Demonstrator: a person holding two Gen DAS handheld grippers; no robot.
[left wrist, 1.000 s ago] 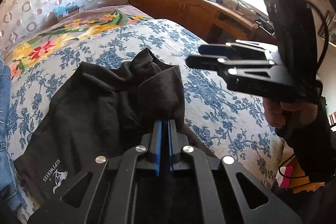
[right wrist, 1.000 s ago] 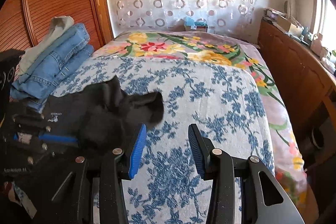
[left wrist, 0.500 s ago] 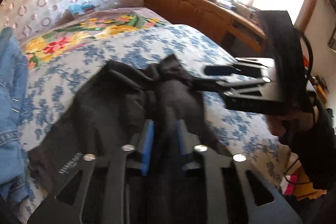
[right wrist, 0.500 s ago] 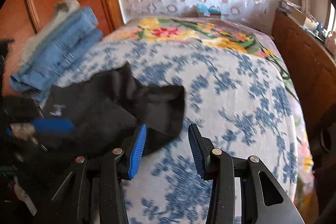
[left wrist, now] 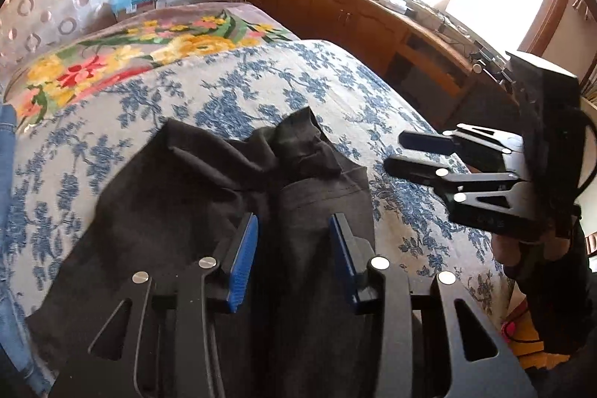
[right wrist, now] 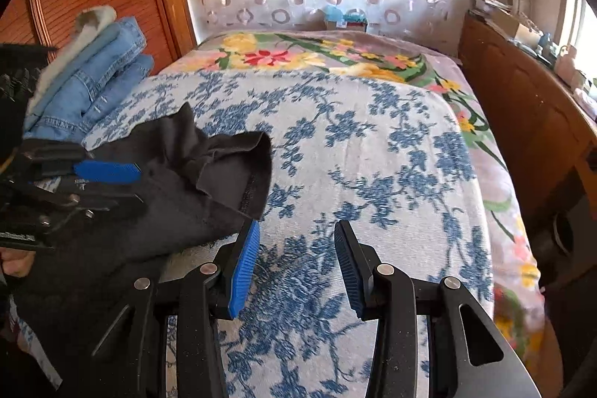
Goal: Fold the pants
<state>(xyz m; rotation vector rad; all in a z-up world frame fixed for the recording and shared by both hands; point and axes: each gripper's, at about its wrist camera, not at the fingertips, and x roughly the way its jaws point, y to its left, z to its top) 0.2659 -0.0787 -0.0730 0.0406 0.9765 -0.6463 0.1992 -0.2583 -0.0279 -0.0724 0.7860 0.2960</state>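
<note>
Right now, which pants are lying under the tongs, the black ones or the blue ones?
The black pants, spread rumpled on the bed beneath the left tongs. The blue jeans sit stacked off to the side.

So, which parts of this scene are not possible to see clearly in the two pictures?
- Near end of the black pants: left wrist view, hidden under the left hand-held gripper and cut off by the bottom edge.
- Small white print on the pants: right wrist view, too small to read, partly behind the left hand-held gripper.
- Denim stack: left wrist view shows only a strip at the left edge.
- Items on the wooden cabinet: washed out by window glare.
</note>
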